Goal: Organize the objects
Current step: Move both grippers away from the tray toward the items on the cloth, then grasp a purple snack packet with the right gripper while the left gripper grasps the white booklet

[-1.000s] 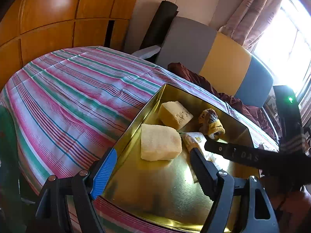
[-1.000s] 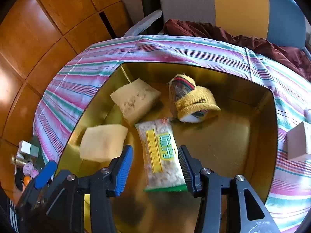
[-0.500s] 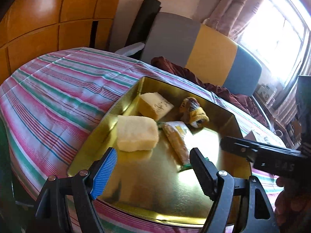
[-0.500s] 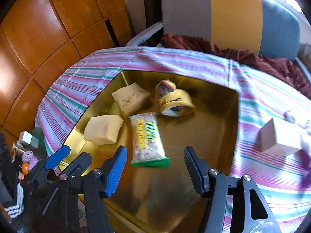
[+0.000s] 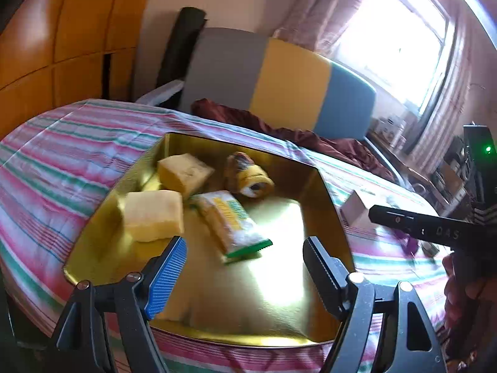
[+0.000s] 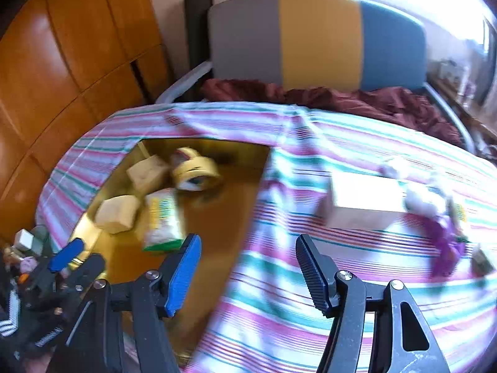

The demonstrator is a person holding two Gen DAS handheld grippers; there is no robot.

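A: Hovering with nothing held: right gripper (image 6: 245, 275) has just been opening, jaws apart and empty over the striped cloth (image 6: 279, 304); left gripper (image 5: 245, 267) also gapes above the gold tray (image 5: 329, 205).

B: Why there?

A: Likely swinging toward the pale box (image 6: 363, 199) at one o'clock. The snack packet (image 5: 230, 220), two sponges (image 5: 152, 214) and rolled sock (image 5: 248, 177) are already in the tray. Bed surface, wood panels at nine, window at two.

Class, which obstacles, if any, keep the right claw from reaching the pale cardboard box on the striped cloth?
Probably none: the right claw is open and empty, and only bare striped cloth lies between it and the pale cardboard box.
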